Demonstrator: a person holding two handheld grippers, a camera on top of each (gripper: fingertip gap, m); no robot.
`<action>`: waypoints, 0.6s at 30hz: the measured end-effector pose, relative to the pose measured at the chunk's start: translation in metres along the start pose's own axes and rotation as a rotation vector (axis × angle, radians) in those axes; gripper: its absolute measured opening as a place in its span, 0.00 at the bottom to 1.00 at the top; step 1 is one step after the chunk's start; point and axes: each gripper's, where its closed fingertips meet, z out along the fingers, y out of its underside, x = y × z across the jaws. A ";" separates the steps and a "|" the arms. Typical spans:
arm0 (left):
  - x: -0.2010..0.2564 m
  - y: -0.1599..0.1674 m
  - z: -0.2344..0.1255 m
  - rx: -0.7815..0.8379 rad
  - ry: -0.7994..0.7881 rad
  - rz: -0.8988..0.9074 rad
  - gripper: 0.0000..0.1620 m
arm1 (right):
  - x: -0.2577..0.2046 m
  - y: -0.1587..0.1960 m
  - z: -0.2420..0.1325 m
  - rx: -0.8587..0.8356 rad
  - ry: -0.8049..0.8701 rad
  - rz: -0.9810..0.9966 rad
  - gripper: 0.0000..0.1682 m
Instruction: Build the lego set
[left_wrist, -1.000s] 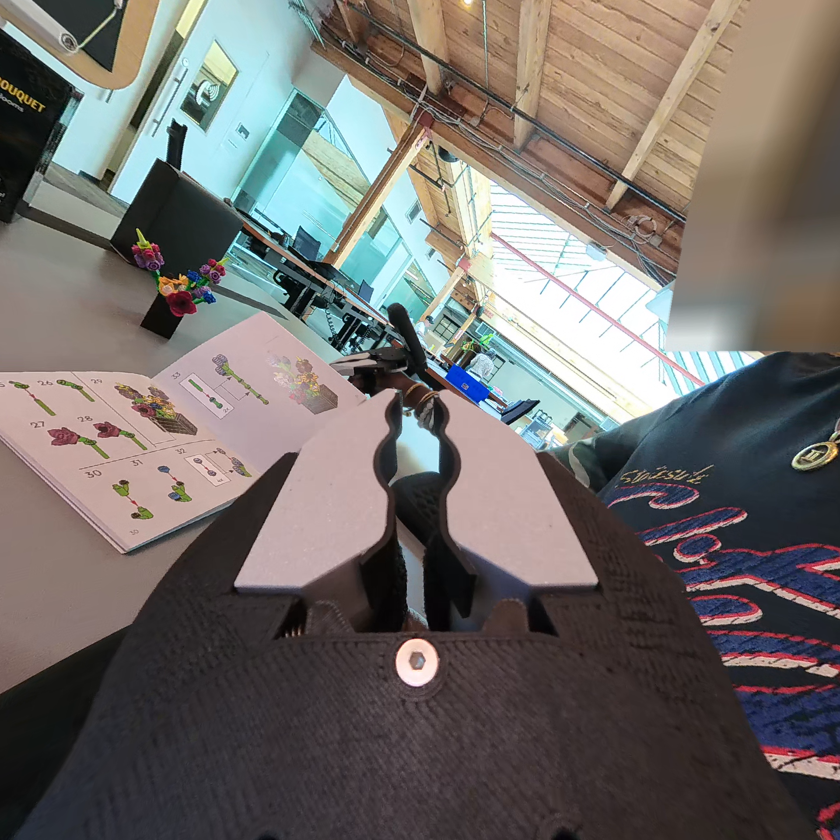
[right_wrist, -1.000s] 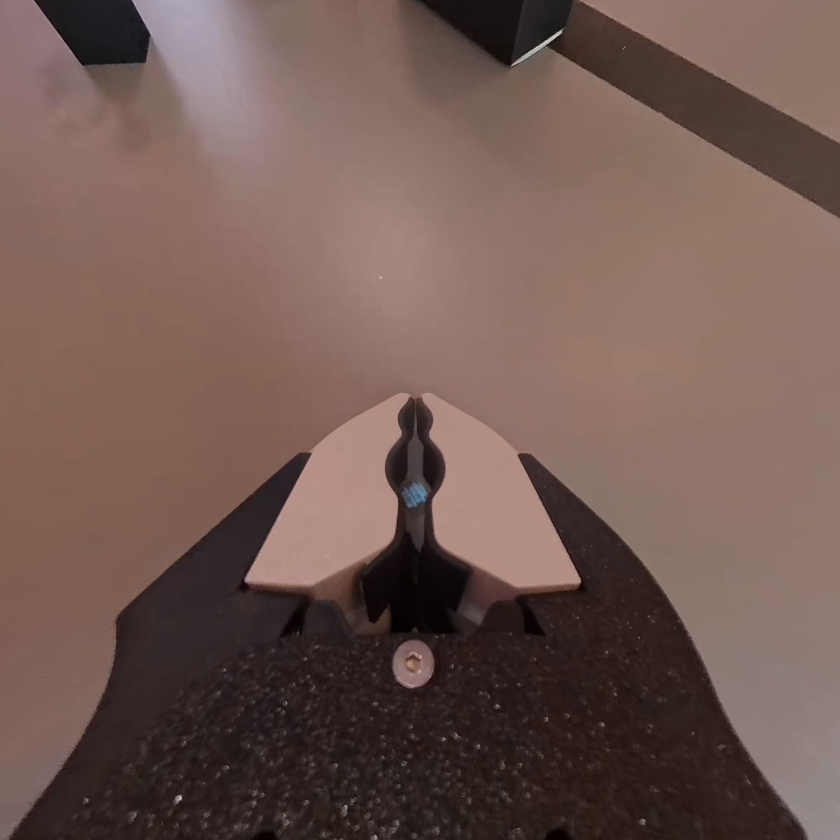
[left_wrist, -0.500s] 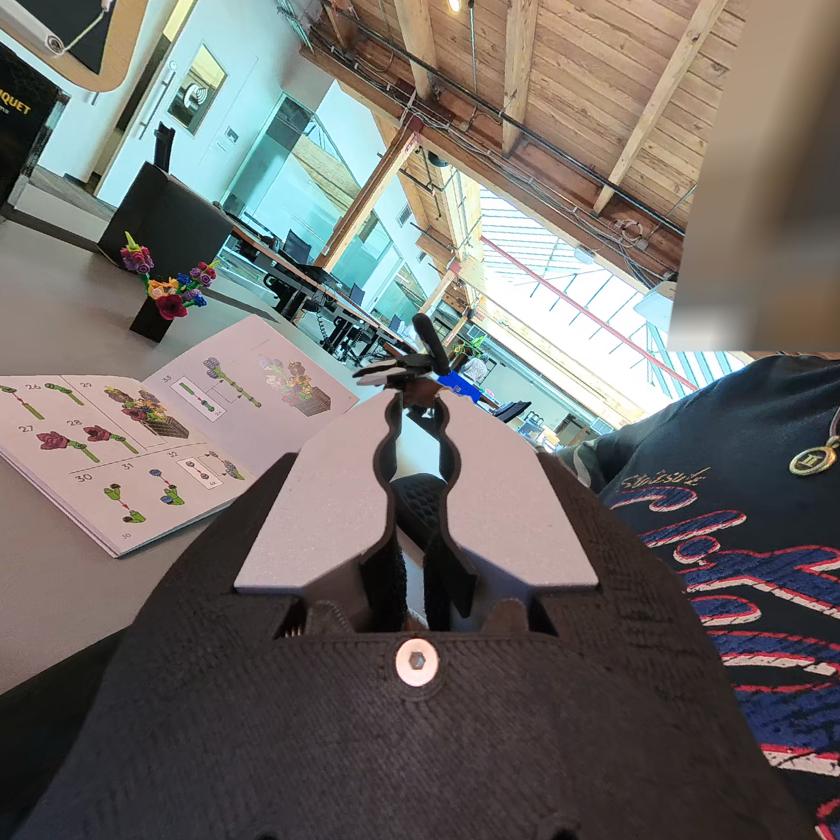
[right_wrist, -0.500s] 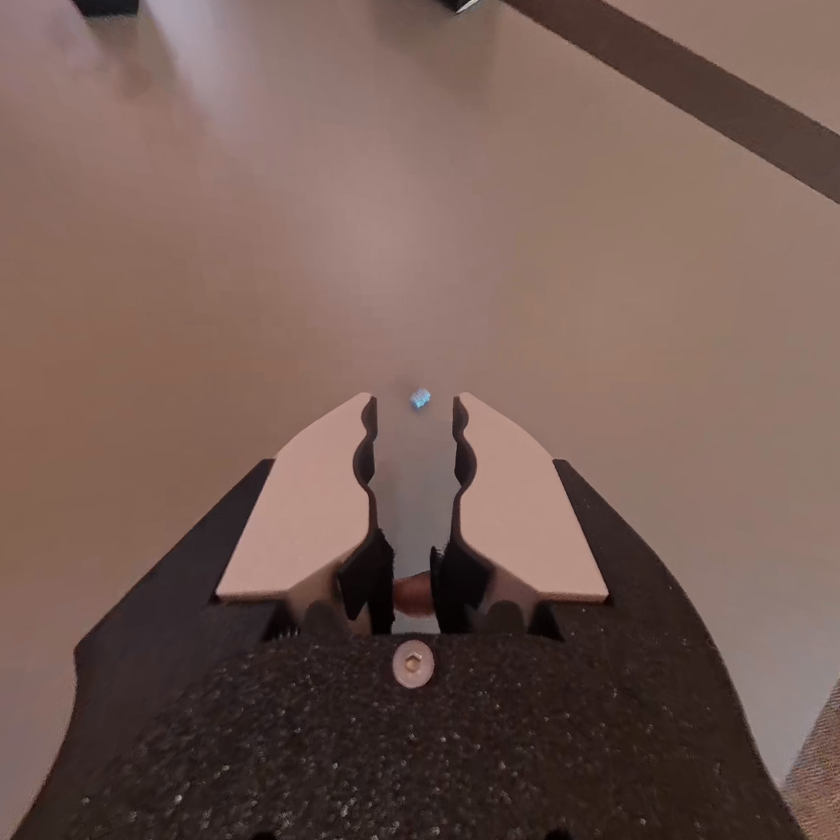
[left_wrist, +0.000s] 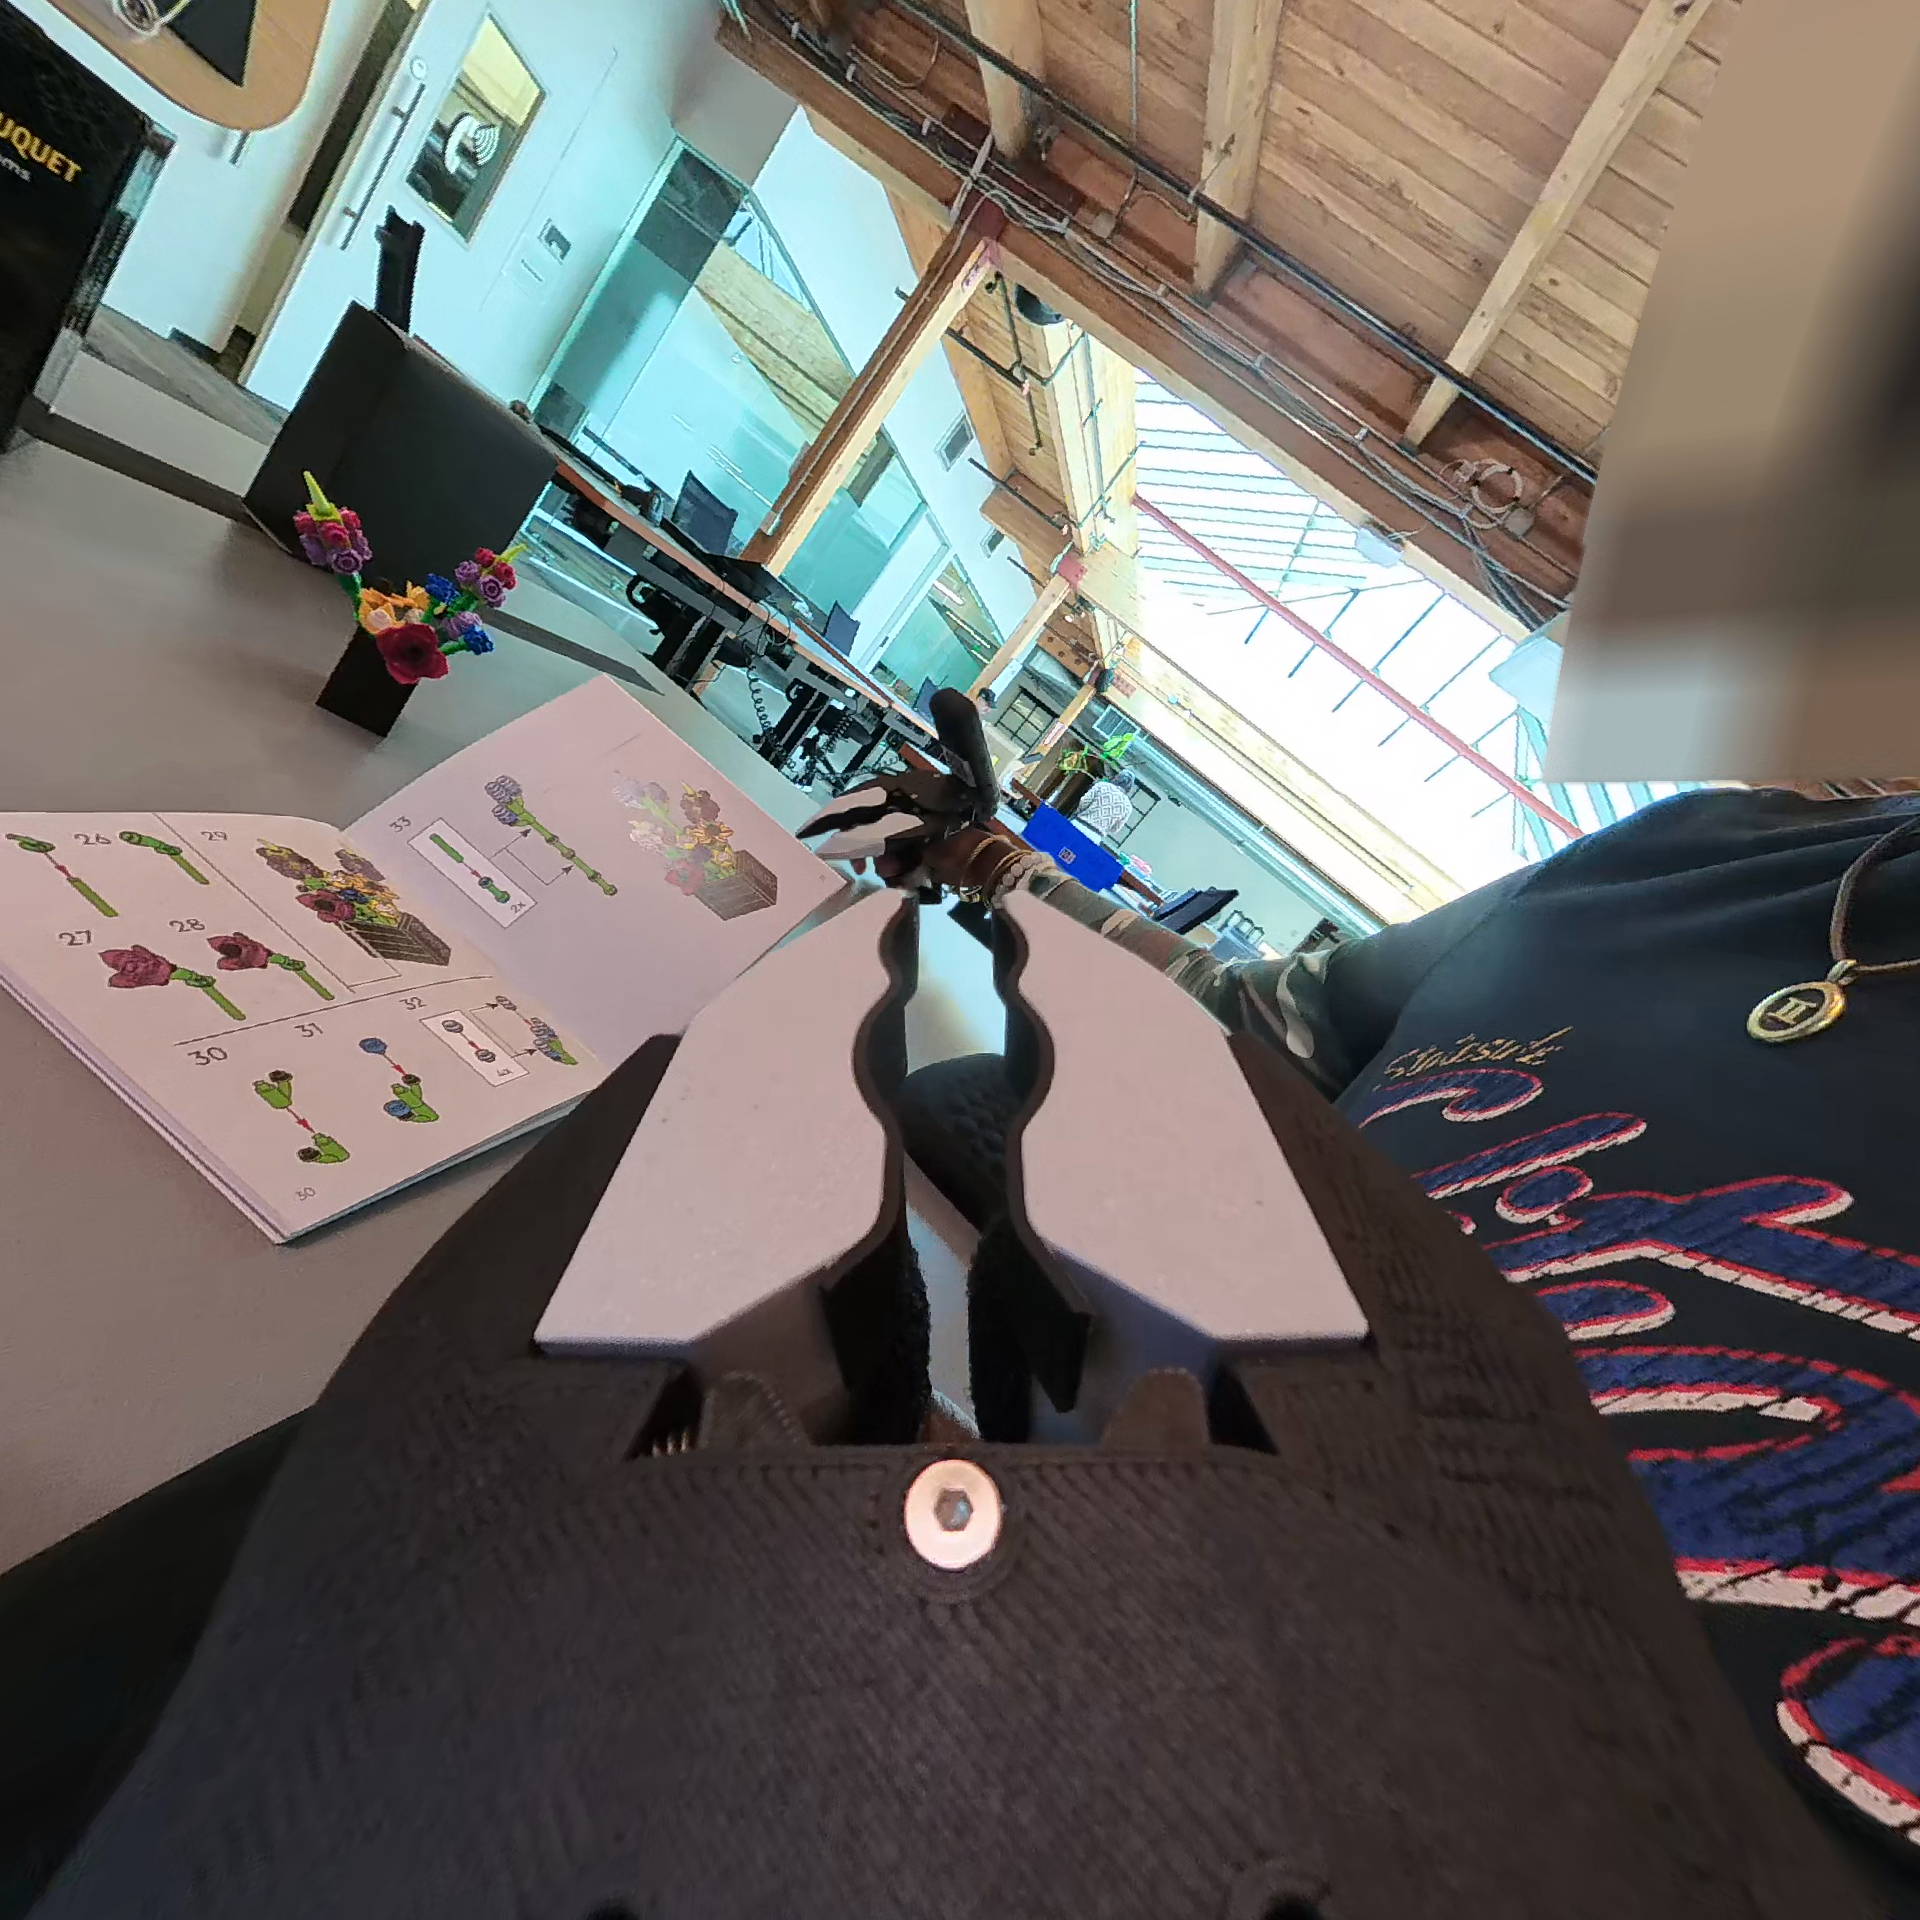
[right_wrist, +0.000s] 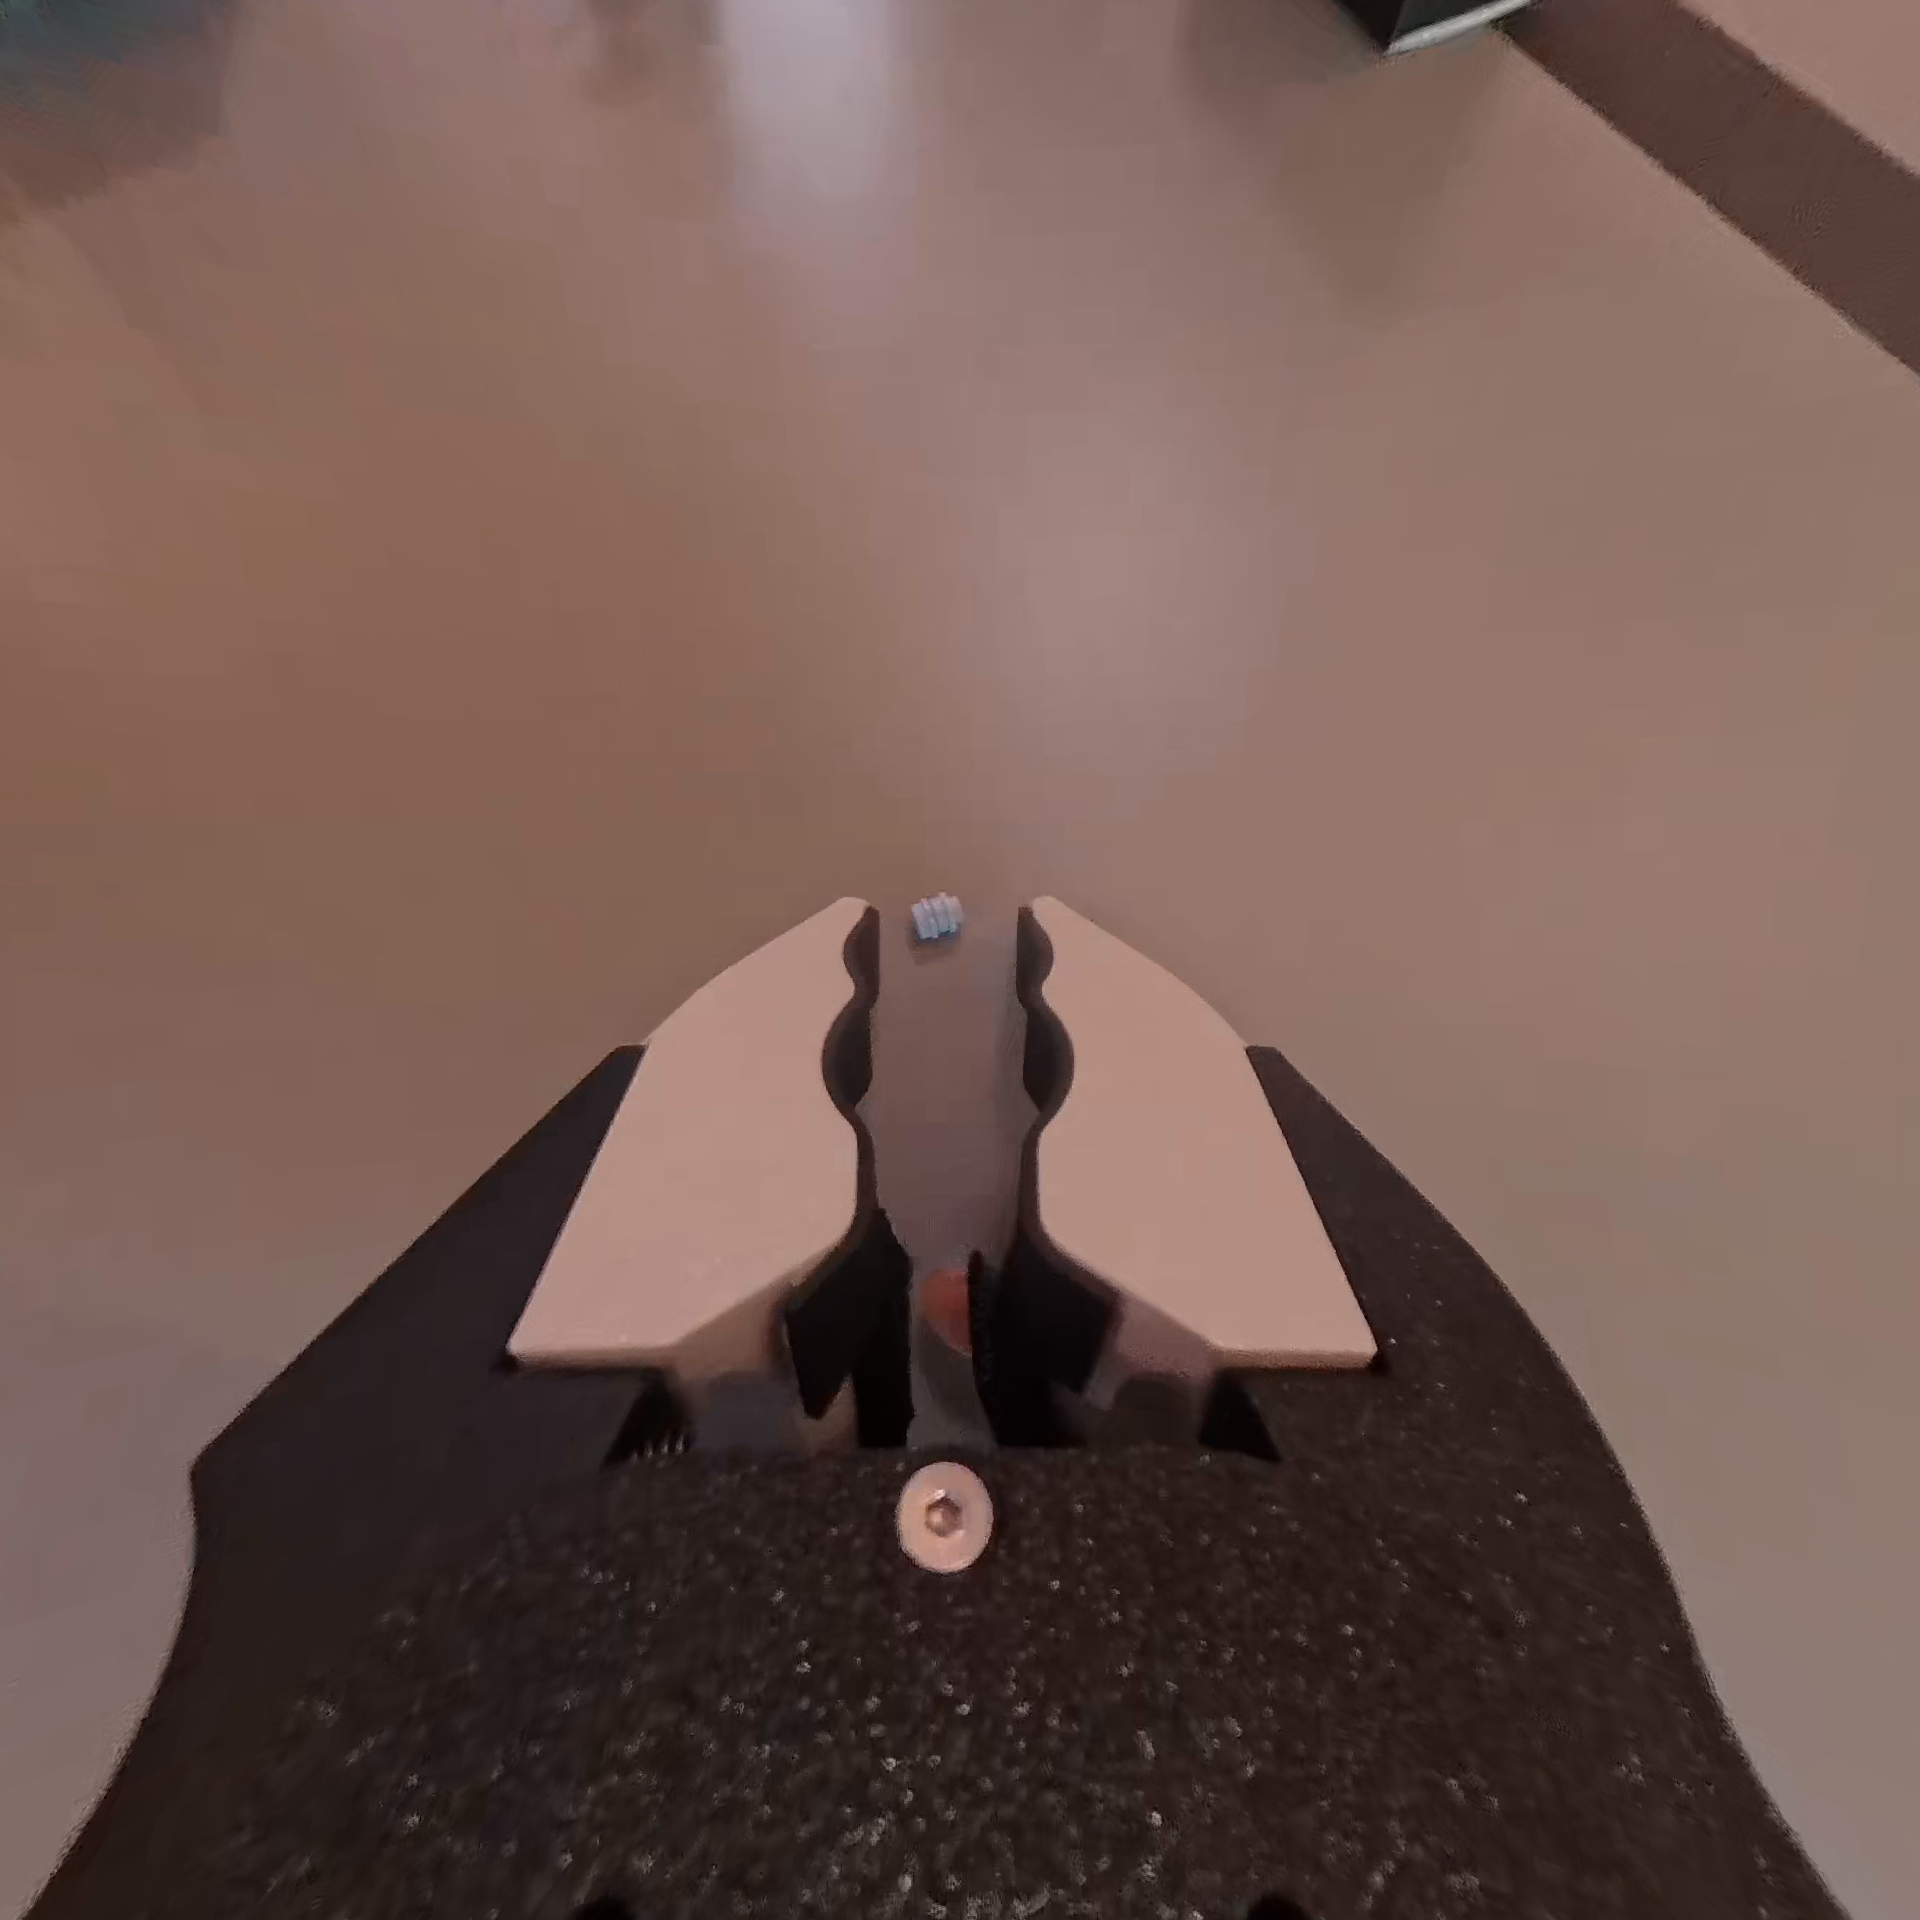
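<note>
One small ribbed blue piece (right_wrist: 937, 921) lies between the parted right claw (right_wrist: 943, 914) tips.

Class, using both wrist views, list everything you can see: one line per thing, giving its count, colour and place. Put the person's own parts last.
Small piece: one, light blue, lying on the table just beyond the right gripper's fingertips.
Table: one, pale beige-grey, under everything.
Instruction booklet: one, white with coloured pictures, lying open on the table, left of the left gripper.
Flower model: one, multicoloured blooms in a black base, standing behind the booklet.
Black boxes: two at least, at the table's far edge.
Ceiling: wooden beams, overhead.
Left gripper: one, black body with grey fingers, jaws slightly apart, empty.
Right gripper: one, same build, jaws open, empty.
Person's shirt: dark with red, white and blue print, right side of the left wrist view.
</note>
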 end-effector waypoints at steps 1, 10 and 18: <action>-0.001 0.001 0.001 -0.006 -0.005 0.000 0.08 | 0.001 -0.001 0.000 0.020 -0.006 -0.001 0.14; -0.006 0.003 0.003 -0.022 -0.033 -0.016 0.08 | -0.003 0.001 0.004 -0.008 -0.075 -0.024 0.08; -0.004 0.003 0.002 -0.021 -0.028 -0.001 0.08 | -0.002 -0.002 0.005 0.004 -0.029 -0.025 0.05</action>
